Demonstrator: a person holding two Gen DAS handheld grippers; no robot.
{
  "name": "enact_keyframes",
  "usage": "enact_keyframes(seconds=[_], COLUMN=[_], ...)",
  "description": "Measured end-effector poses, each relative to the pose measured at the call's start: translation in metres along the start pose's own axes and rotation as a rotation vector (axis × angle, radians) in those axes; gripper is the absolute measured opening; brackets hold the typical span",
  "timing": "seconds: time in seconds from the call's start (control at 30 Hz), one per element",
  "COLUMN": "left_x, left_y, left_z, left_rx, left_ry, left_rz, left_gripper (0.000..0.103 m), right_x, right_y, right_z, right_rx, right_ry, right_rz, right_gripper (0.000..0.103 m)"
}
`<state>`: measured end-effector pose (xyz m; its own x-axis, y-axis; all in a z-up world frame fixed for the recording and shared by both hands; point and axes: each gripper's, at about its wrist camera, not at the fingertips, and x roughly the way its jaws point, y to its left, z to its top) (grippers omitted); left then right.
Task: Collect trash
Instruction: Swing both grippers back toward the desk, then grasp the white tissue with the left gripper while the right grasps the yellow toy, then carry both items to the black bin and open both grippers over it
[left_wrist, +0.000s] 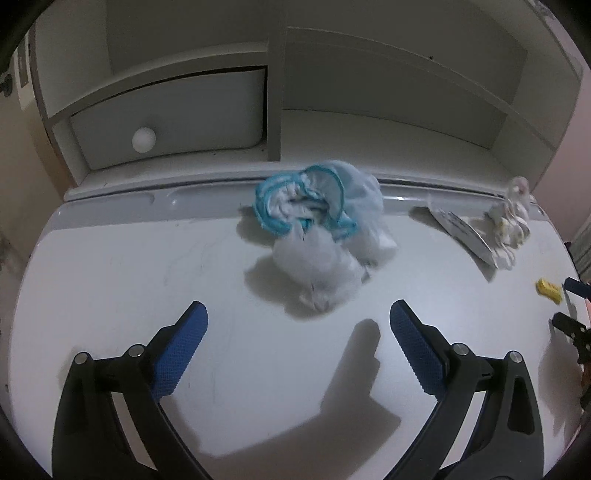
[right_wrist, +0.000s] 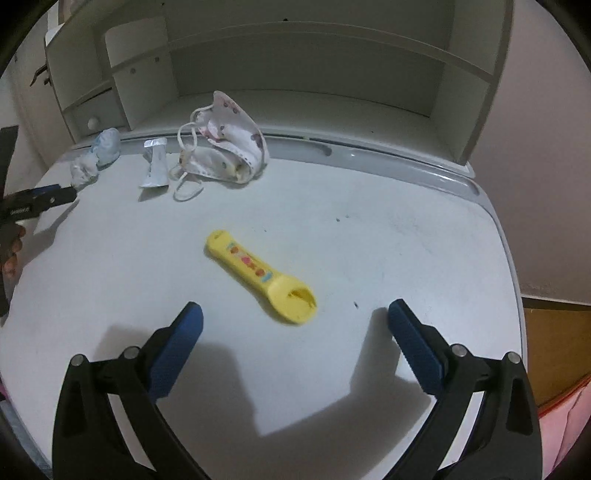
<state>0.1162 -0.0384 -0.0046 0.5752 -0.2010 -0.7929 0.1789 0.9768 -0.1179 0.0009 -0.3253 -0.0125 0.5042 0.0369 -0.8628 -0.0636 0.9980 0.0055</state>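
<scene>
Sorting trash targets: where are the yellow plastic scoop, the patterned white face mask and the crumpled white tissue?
yellow plastic scoop (right_wrist: 258, 273): right wrist view, handle
patterned white face mask (right_wrist: 229, 147): right wrist view, body
crumpled white tissue (left_wrist: 317, 266): left wrist view, middle

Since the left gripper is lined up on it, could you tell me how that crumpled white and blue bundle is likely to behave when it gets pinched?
The crumpled bundle looks like soft tissue and thin fabric, so it will probably squash and flop rather than hold shape. It seems light, so a push from the open left gripper may just slide it across the white desk. Its loose folds might separate, leaving a piece behind.
</scene>
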Motion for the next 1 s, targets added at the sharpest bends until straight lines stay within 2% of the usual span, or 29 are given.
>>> enact_keyframes(seconds=[0.17,0.3,0.33,0.37,0.4,0.43,0.47,0.5,0.53,0.67,0.77,0.87,1.0], left_x=[0.008,0.009,0.008,0.004,0.0,-0.002,-0.005,-0.006,-0.01,-0.02,-0.035,-0.057,-0.066], left_y=[-0.009,-0.011,-0.011,-0.011,-0.011,-0.011,-0.011,-0.011,-0.009,-0.001,0.0,-0.004,0.008], left_z=[0.005,0.01,0.01,0.01,0.01,0.01,0.008,0.006,0.003,-0.009,-0.022,-0.041,-0.046], left_rx=[0.065,0.067,0.067,0.069,0.072,0.074,0.074,0.068,0.049,-0.021,-0.026,-0.016,-0.016], left_ry=[0.025,0.023,0.019,-0.003,-0.019,-0.028,-0.03,-0.032,-0.036,-0.05,-0.087,-0.131,-0.119], left_rz=[0.046,0.039,0.039,0.036,0.033,0.028,0.0,-0.015,-0.043,-0.122,-0.127,-0.125,-0.136], left_gripper=[0.096,0.094,0.091,0.068,0.04,0.041,0.039,0.039,0.038,0.038,0.038,0.038,0.038], right_x=[0.008,0.01,0.01,0.009,0.007,0.004,0.002,-0.001,-0.003,-0.008,-0.014,-0.027,-0.036], right_y=[0.002,0.003,0.003,0.004,0.008,0.013,0.017,0.022,0.026,0.04,0.044,0.041,0.031], right_z=[0.011,0.013,0.013,0.014,0.013,0.013,0.013,0.011,0.01,0.005,0.002,-0.004,-0.009], right_rx=[-0.005,-0.008,-0.012,-0.018,-0.037,-0.065,-0.082,-0.095,-0.095,-0.103,-0.075,0.019,0.098], right_ry=[0.001,0.002,0.001,-0.001,-0.013,-0.028,-0.037,-0.048,-0.051,-0.057,-0.076,-0.133,-0.158], right_rz=[0.008,0.008,0.009,0.015,0.033,0.051,0.068,0.083,0.085,0.047,0.061,0.1,0.123], right_gripper=[0.098,0.098,0.097,0.092,0.087,0.071,0.049,0.036,0.015,0.015,0.015,0.015,0.013])
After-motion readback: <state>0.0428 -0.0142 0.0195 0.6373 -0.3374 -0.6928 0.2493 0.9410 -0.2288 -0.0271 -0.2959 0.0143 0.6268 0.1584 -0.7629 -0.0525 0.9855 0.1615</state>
